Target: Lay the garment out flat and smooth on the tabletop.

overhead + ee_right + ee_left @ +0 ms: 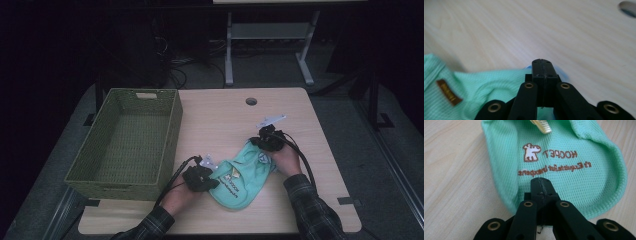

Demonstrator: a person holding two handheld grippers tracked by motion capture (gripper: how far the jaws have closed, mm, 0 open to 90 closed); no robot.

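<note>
**Two hand-held grippers at opposite ends of a mint-green garment, basket off to the left**

A small mint-green garment (239,177) lies flat on the worktop (220,115), near the person's edge. Its long axis runs diagonally, from the near left to the far right. The left hand-held gripper (206,176) sits at the near-left end, its jaws pressed together over the printed fabric; whether cloth is pinched between them cannot be told. The right hand-held gripper (265,141) sits at the far-right end, jaws likewise pressed together at the fabric's edge. An empty green woven basket (165,145) stands just left of the garment, closest to the left hand-held gripper, so any move into it would go leftward.
</note>
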